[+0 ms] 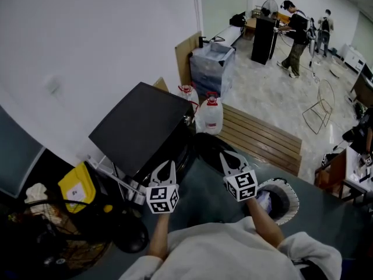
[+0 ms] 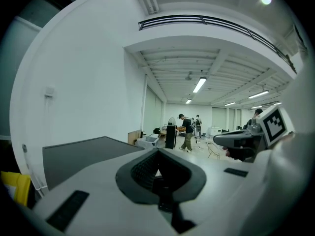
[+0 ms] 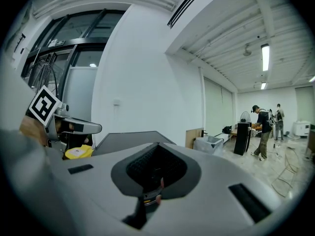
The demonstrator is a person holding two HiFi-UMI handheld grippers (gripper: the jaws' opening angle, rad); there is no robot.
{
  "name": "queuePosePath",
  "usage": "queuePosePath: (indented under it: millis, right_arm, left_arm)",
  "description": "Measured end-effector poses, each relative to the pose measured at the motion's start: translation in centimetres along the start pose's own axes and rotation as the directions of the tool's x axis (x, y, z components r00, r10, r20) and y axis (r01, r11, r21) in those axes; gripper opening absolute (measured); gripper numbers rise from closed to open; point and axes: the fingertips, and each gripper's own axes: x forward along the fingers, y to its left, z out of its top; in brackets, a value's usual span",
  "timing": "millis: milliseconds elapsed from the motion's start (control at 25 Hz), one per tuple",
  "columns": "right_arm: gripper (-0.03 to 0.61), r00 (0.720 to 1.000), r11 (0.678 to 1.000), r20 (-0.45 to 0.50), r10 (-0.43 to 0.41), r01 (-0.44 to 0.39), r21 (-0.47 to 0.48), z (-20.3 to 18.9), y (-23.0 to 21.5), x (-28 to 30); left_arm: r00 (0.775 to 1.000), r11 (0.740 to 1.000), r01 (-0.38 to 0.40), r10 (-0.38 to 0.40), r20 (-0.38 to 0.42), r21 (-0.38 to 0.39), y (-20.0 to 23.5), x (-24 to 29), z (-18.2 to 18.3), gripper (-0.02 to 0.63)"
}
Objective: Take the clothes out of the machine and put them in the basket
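The machine (image 1: 143, 127) is a dark box with a flat black top, against the white wall; its top also shows in the left gripper view (image 2: 83, 154). In front of it, both grippers are held side by side and almost level. My left gripper (image 1: 165, 169) is shut with nothing in it, jaws together (image 2: 157, 151). My right gripper (image 1: 228, 158) also looks shut and empty (image 3: 157, 145). The white-rimmed basket (image 1: 293, 192) sits on the floor under my right forearm, with some cloth (image 1: 266, 202) in it. No clothes are visible in the machine from here.
Clear water jugs (image 1: 210, 116) and a wooden slatted bench (image 1: 262, 136) stand just past the machine. A yellow container (image 1: 76, 185) and dark clutter lie at its left. A plastic bin (image 1: 213, 63) sits further back, where people (image 1: 297, 37) stand at a desk.
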Motion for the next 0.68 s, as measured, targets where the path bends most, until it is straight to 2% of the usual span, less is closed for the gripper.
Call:
queuePosePath:
  millis: [680]
  right_arm:
    - [0.021, 1.000, 1.000, -0.009, 0.012, -0.012, -0.004, 0.27, 0.84, 0.56]
  left_arm:
    - [1.000, 1.000, 0.010, -0.010, -0.009, -0.003, 0.14, 0.13, -0.03, 0.017]
